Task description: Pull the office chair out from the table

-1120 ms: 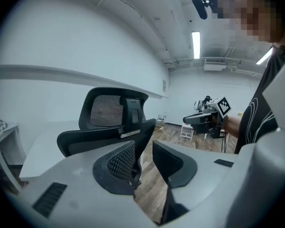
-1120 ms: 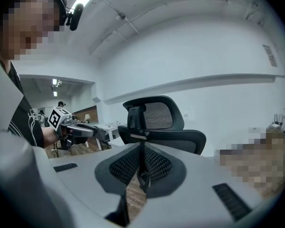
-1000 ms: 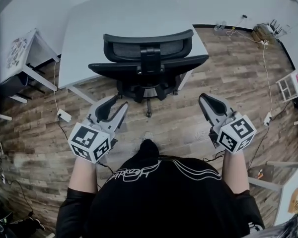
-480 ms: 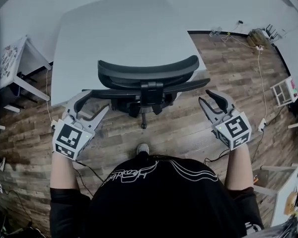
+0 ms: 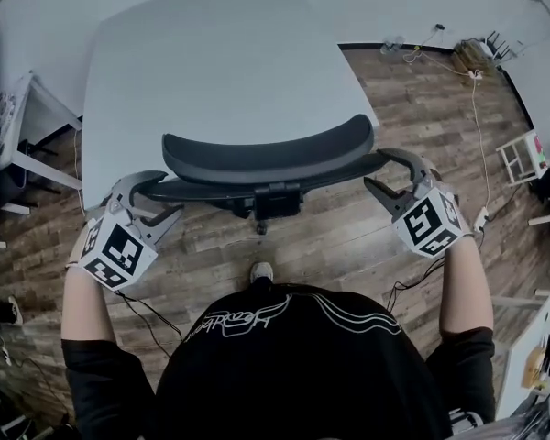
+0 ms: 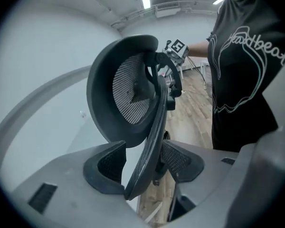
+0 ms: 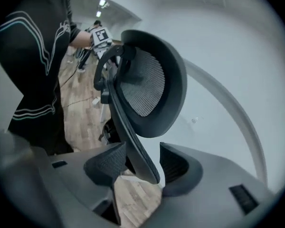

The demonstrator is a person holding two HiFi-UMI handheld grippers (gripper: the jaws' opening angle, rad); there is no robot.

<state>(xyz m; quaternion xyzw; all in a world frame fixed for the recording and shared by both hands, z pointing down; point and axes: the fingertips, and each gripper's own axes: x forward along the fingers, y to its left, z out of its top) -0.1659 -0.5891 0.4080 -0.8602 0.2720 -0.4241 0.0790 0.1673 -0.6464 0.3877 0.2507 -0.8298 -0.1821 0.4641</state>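
Observation:
The black mesh-back office chair [image 5: 266, 159] is tucked under the grey table [image 5: 211, 62], its backrest towards me. My left gripper [image 5: 154, 197] is at the backrest's left end and my right gripper [image 5: 382, 168] at its right end. In the left gripper view the backrest [image 6: 128, 89] rises ahead, and its frame edge [image 6: 149, 141] runs between the spread jaws of the gripper [image 6: 142, 167] with a gap at the left pad. In the right gripper view the frame edge [image 7: 135, 146] passes between the gripper's [image 7: 142, 165] jaws, which are opening; the pads do not press on it.
A small white side table [image 5: 18, 145] stands left of the grey table. Cables and a power strip [image 5: 481, 218] lie on the wood floor to the right, near a white rack [image 5: 522, 159]. My shoe [image 5: 261, 271] is just behind the chair.
Both grippers went forward from behind the chair to the two ends of its backrest, rolling as they went. Their jaws opened and now straddle the backrest frame.

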